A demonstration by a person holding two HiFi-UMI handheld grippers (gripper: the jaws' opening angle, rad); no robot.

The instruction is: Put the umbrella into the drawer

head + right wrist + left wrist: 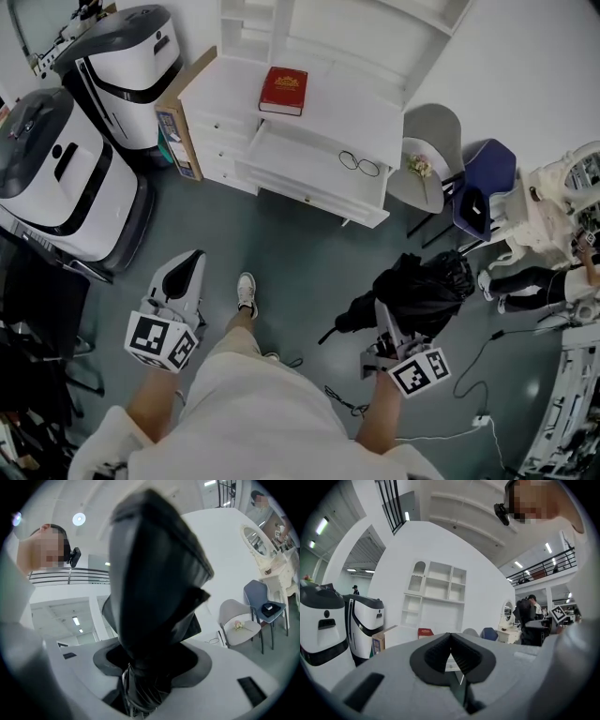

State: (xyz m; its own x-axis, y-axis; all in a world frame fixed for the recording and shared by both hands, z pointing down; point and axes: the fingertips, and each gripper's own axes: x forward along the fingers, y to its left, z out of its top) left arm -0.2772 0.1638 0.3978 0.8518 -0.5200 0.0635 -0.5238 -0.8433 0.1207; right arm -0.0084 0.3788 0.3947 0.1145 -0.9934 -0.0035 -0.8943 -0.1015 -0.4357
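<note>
A folded black umbrella [427, 286] is clamped in my right gripper [386, 319], low at the right of the head view, its handle end sticking out to the left. In the right gripper view the umbrella [154, 573] fills the middle, bundled fabric pinched between the jaws of the right gripper [145, 667]. My left gripper [190, 264] is shut and holds nothing; its pads meet at the tips in the left gripper view [450, 638]. Both point toward the white desk [328, 122], with drawers [220, 141] at its left and a shallow drawer front [309, 183] under its top.
On the desk lie a red book [283, 90] and glasses [359, 164]. Two white machines [47, 178] [131, 66] and a cardboard box [183, 117] stand left of it. A grey chair [427, 159] and a blue chair [483, 183] stand right. Cables [487, 375] trail on the floor.
</note>
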